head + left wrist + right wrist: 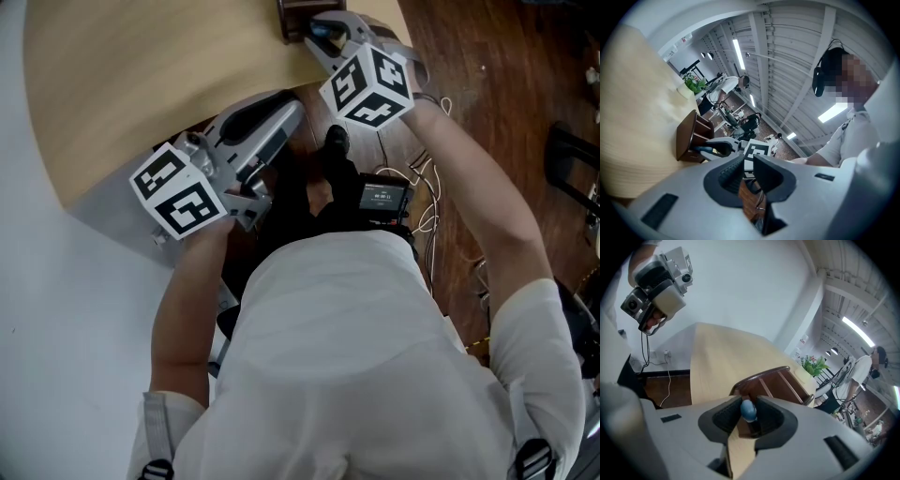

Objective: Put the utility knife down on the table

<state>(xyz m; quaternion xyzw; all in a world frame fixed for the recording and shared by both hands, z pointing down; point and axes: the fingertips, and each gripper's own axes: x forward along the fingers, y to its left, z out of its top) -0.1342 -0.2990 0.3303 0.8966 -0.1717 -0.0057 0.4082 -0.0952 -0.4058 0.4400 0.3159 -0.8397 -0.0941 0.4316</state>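
The right gripper [747, 423] has its jaws closed partway on the blue end of the utility knife [748, 409], just beside the dark wooden rack [780, 380] at the near edge of the table [141, 75]. The left gripper [748, 169] hangs off that edge, jaws slightly apart and empty. I would carry the knife clear of the rack, lower it flat onto the pale wood, then let go. Around are a white wall [740, 287], plank floor [487, 75] and cables [427, 202].

Brown wooden rack [773, 380] (open-sided); cables [427, 202] on floor [487, 56].
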